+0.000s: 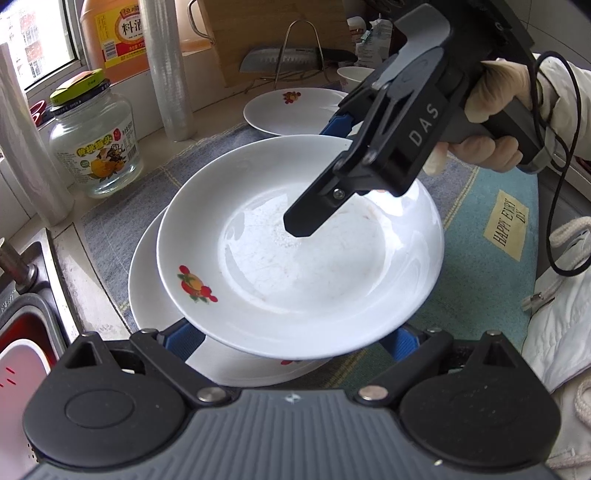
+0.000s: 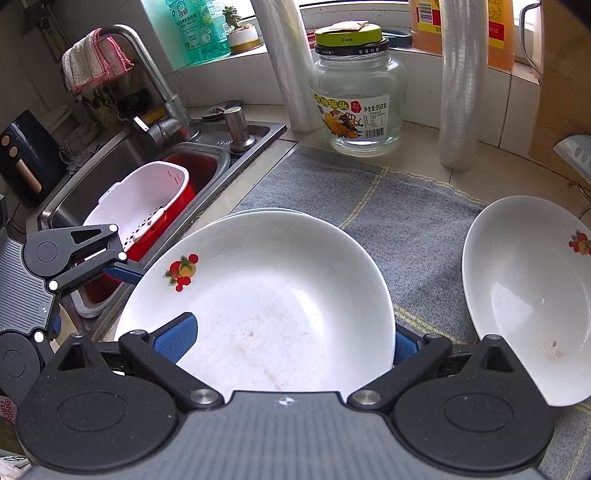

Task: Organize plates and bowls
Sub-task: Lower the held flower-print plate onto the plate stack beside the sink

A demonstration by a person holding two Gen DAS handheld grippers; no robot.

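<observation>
Left wrist: both tools (image 1: 291, 341) (image 2: 284, 338) angled down, spread wide around plate (image 1: 299, 251); grip unclear.

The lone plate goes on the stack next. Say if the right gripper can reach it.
Probably, once freed: the right gripper straddles the top plate's rim; the lone plate lies uncovered on the mat.

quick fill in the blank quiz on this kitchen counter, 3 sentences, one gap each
1. Directly beneath the top plate lies another ___.
2. The glass jar by the window has a ___ lid.
3. The pink-and-white cloth hangs over the ___.

Missing words: plate; green; faucet
</observation>
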